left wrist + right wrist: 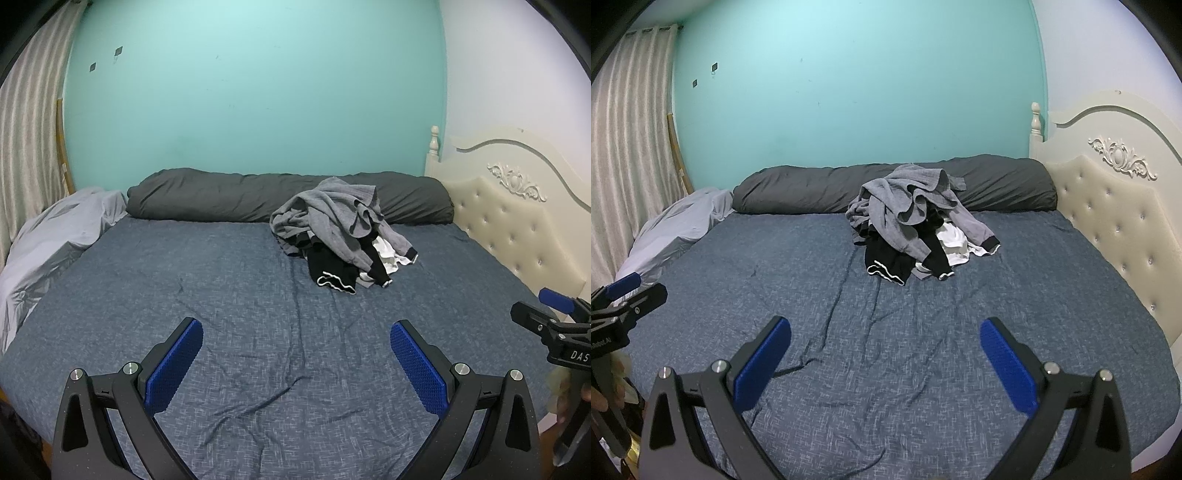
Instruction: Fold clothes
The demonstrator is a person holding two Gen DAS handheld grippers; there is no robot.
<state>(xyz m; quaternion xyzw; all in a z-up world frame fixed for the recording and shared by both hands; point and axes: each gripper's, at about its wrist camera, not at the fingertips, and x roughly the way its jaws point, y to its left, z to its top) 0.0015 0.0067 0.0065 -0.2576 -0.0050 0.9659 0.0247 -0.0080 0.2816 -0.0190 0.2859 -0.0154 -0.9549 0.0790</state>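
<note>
Both of your grippers hover with jaws spread wide and empty over the bed, the clothes pile lying ahead at 12 o'clock.

Your left gripper and right gripper each show 2 blue pads held far apart, gripping nothing, above the wrinkled blue sheet. The clothes pile, a grey top heaped over black and white pieces, sits well apart from both, toward the far side of the bed, touching the long dark grey pillow at 12 o'clock. A cream tufted headboard stands at 2 o'clock, a pale crumpled blanket at 10 o'clock.
</note>
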